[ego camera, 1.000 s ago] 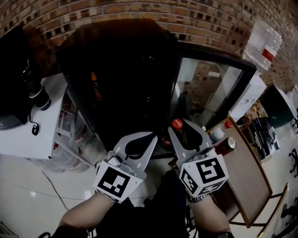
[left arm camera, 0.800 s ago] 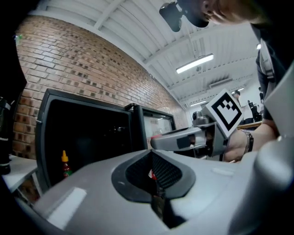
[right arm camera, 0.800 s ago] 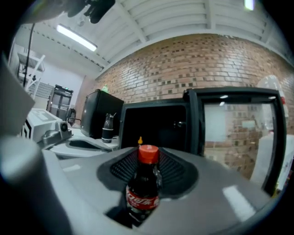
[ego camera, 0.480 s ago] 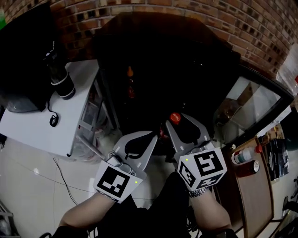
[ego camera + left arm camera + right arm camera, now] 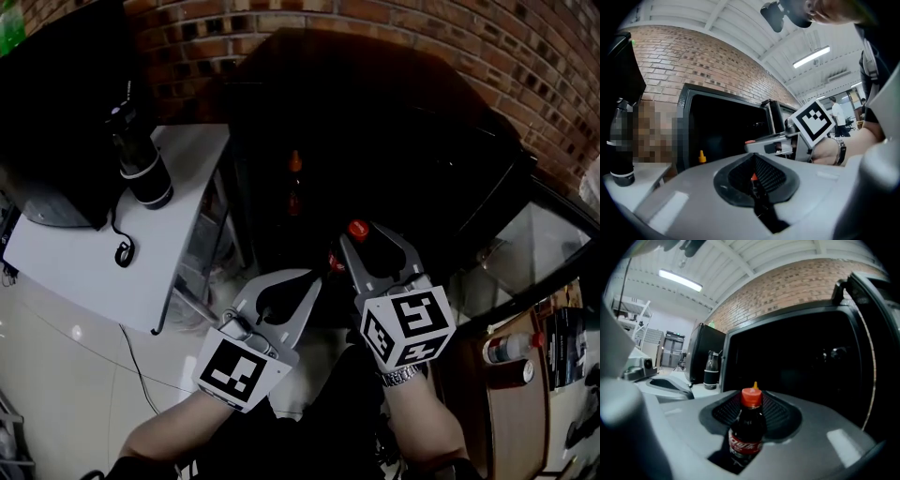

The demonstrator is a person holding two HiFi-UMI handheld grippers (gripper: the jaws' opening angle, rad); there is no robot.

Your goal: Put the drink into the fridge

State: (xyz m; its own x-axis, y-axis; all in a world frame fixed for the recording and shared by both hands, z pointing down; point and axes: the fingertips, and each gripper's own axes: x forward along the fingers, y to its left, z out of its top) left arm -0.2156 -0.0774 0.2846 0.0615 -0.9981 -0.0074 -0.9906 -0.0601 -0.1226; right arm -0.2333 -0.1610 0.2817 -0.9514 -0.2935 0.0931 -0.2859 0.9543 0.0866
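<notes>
**Cola bottle gripped in front of the open fridge**

The head view shows only the red cap of the drink, between the grey fingers of the right gripper [image 5: 373, 246]. The right gripper view shows the rest. There the cola bottle [image 5: 746, 432] stands upright in the right gripper, whose jaws are closed part-way on its body, with the ribbed black pads on both sides. The bottle is glossy and filled with dark liquid. It has a round orange-red screw cap and a red label with white script.

Straight ahead of this gripper is the black fridge [image 5: 394, 122], open, with a very dark inside. The cola bottle is in front of the opening. Deeper inside, beyond the cap, stands a small bottle with an orange pointed top [image 5: 295, 178].

The left gripper [image 5: 281, 281] is just left of the right one. In its own view the jaws are together and hold nothing. Only this view shows the right gripper from the side, with its marker cube [image 5: 813, 123] and a metal wristwatch [image 5: 840, 150].

Only the head view shows the glass door [image 5: 534, 234], swung out to the right of the right gripper. Left of the left gripper is a white table [image 5: 84, 253] with a dark flask [image 5: 145, 169] on it. A brick wall [image 5: 450, 47] is behind the fridge.
</notes>
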